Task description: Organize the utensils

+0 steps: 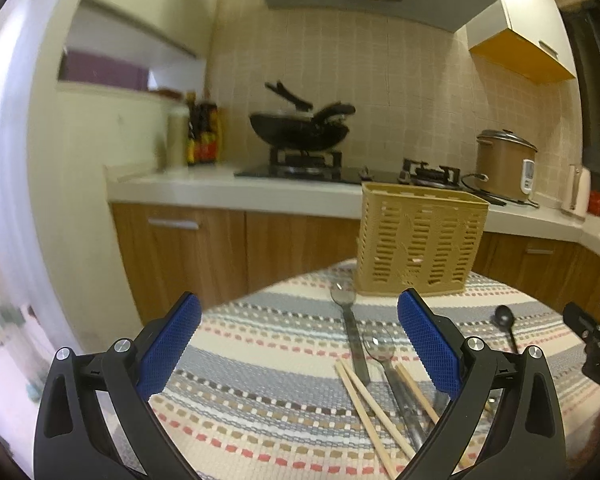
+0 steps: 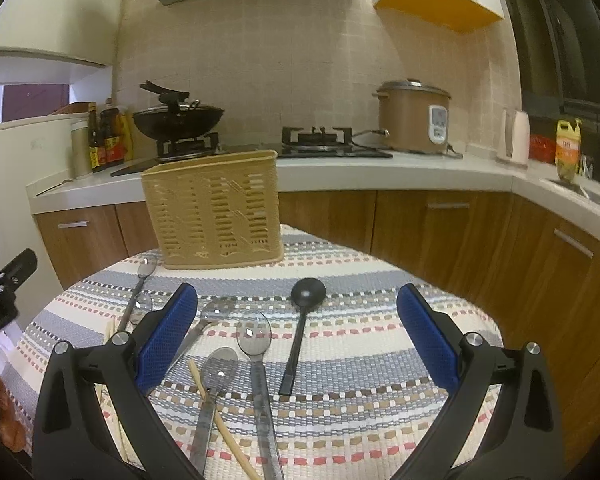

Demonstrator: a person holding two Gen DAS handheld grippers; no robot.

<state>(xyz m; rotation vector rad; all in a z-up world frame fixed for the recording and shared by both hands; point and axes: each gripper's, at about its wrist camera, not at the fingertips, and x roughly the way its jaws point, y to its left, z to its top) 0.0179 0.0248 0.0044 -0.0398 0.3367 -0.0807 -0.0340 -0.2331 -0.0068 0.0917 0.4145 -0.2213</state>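
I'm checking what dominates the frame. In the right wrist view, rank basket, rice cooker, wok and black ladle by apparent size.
1. basket
2. rice cooker
3. wok, though it stands farther back than the basket
4. black ladle, long but thin

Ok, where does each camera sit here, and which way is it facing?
Left wrist: on the left tongs, open over the striped tablecloth, facing the stove wall; the right tongs' tip shows at the right edge.
Right wrist: on the right tongs, open, same heading; the left tongs' tip shows at the left edge.
Shared: tan basket, black ladle, clear spoons, chopsticks.
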